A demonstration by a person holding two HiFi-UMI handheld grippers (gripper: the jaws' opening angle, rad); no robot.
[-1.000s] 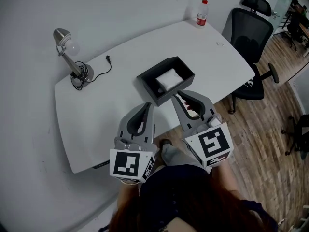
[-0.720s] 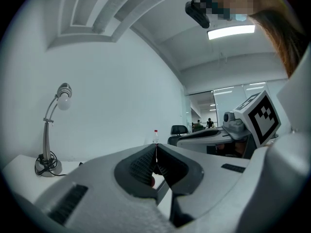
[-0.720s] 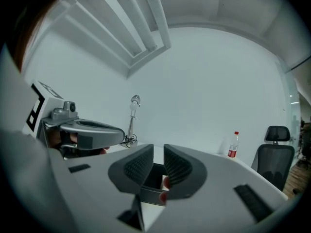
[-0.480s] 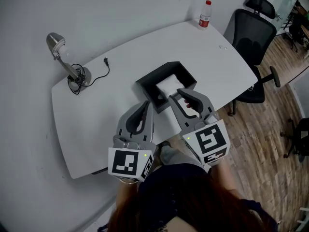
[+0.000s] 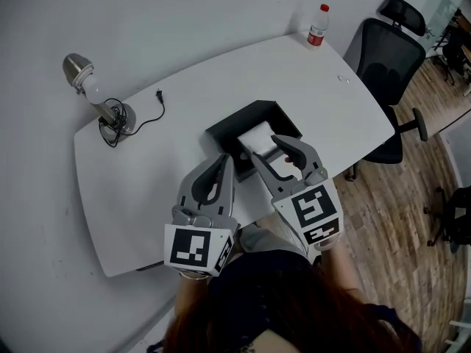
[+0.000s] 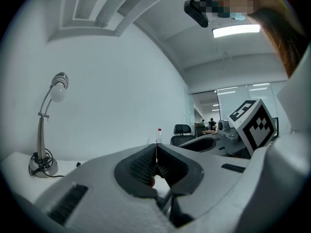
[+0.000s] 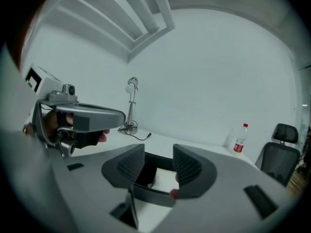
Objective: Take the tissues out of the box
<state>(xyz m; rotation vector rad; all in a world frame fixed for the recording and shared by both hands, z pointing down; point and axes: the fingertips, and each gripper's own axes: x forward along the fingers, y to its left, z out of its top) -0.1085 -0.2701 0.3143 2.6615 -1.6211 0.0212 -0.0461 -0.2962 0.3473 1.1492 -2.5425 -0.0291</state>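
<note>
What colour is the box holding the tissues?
The box is black or very dark grey, clearest in the head view.

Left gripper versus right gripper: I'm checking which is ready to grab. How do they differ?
The left gripper has its jaws together; the right gripper has its jaws apart, just been opening, nothing gripped between them. The left gripper hangs over the table beside the box; the right gripper is at the box's near rim, aimed at the tissues. Both hold nothing.

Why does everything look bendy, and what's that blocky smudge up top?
Left gripper view: the wide lens bends the ceiling lines, the ceiling light glares, and the blocky patch hides a face. Right gripper view: the same bending, with a dark rim. Head view: the table edge curves.
</note>
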